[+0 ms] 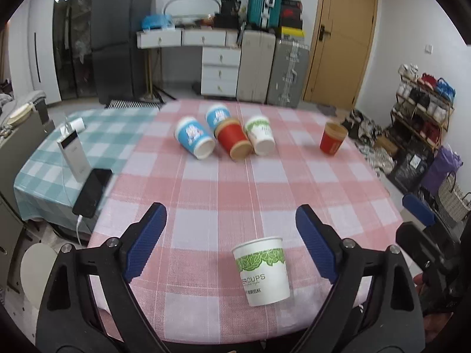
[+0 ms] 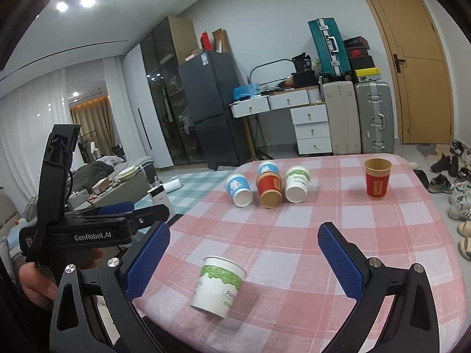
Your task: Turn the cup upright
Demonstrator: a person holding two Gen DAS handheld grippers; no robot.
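Note:
A white paper cup with a green leaf band (image 1: 262, 270) stands upright near the table's front edge, between the blue pads of my open left gripper (image 1: 232, 226), touching neither. The same cup shows in the right wrist view (image 2: 218, 286), below my open, empty right gripper (image 2: 244, 245). Several cups lie on their sides at the far middle: two blue ones (image 1: 194, 140), a red one (image 1: 234, 141) and a white-green one (image 1: 260, 138). A red cup (image 1: 332, 141) stands upright at the far right.
Pink checked cloth (image 1: 235, 194) covers the table; a teal checked cloth (image 1: 88, 144) lies to the left with a black phone (image 1: 92, 192) and a white power bank (image 1: 73, 154). Suitcases, drawers and a fridge stand behind.

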